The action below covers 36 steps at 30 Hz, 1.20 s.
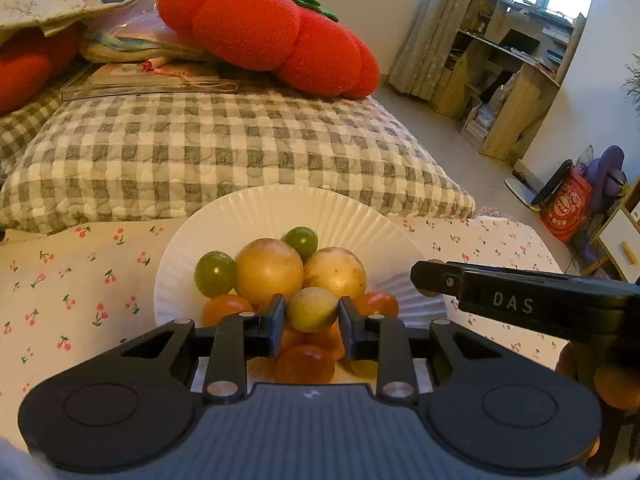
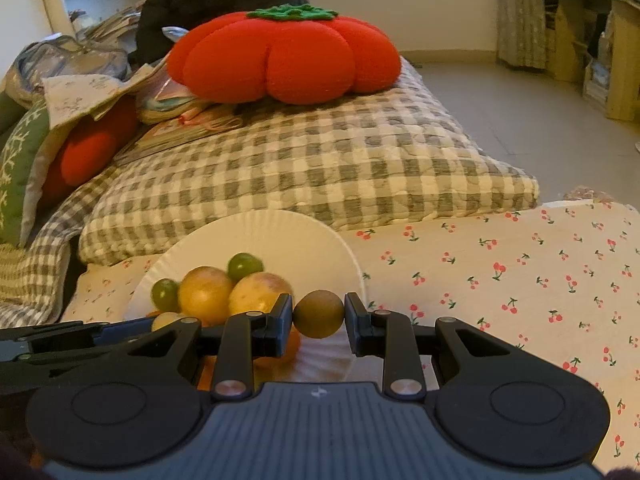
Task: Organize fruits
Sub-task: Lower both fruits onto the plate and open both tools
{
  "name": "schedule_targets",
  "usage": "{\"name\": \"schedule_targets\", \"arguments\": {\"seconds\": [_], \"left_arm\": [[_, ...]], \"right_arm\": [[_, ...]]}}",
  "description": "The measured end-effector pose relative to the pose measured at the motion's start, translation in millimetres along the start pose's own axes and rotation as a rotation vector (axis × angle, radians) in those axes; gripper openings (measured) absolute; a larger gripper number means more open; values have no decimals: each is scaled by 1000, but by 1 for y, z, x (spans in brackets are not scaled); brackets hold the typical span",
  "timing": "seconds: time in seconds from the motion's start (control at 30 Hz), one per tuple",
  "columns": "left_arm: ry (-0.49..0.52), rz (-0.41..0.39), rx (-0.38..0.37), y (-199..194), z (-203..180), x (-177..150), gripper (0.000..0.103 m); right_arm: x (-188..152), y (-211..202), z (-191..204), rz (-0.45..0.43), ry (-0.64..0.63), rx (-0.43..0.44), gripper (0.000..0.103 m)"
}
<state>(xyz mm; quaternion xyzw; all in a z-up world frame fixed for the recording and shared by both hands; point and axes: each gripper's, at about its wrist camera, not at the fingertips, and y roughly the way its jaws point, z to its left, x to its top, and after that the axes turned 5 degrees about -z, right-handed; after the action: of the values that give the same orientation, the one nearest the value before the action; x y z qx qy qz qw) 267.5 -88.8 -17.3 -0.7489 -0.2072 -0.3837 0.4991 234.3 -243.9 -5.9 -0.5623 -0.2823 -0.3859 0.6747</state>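
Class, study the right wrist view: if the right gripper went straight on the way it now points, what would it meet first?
The right gripper already has a small brownish-green fruit between its fingers. Going straight on, it would probably meet the far rim of the white paper plate first, then the checked cushion; depth is hard to judge.

Tomato cushion (image 1: 268, 36), red with a green knitted stalk, resting on the checked quilt (image 1: 224, 148). Second red cushion (image 1: 28, 68) at left, partly under a flowered cloth (image 1: 44, 4). Flat books (image 1: 144, 80) lying beside the tomato cushion. Cherry-print cloth (image 2: 520, 280) in front of the quilt. Wooden shelving (image 1: 516, 80) and curtain (image 1: 444, 28) across the room. Red bag (image 1: 566, 204) on the floor.
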Motion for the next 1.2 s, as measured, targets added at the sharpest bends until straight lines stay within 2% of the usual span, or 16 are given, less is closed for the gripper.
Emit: {"name": "schedule_targets", "arguments": {"seconds": [0.37, 0.53, 0.9, 1.07, 1.13, 1.2], "left_arm": [[51, -18, 15, 10, -3, -2, 20], [69, -21, 20, 8, -3, -4, 25], [63, -50, 38, -16, 2, 0, 28], [46, -39, 84, -39, 4, -1, 38], [50, -42, 95, -52, 5, -3, 50], [65, -28, 132, -64, 5, -4, 56]], "right_arm": [[-4, 13, 6, 10, 3, 26, 25], [-5, 10, 5, 2, -1, 8, 27], [-8, -8, 1, -22, -28, -10, 28], [-12, -25, 5, -42, -91, -9, 36], [-14, -29, 5, -31, -71, 9, 38], [-18, -32, 8, -16, -72, 31, 41]]}}
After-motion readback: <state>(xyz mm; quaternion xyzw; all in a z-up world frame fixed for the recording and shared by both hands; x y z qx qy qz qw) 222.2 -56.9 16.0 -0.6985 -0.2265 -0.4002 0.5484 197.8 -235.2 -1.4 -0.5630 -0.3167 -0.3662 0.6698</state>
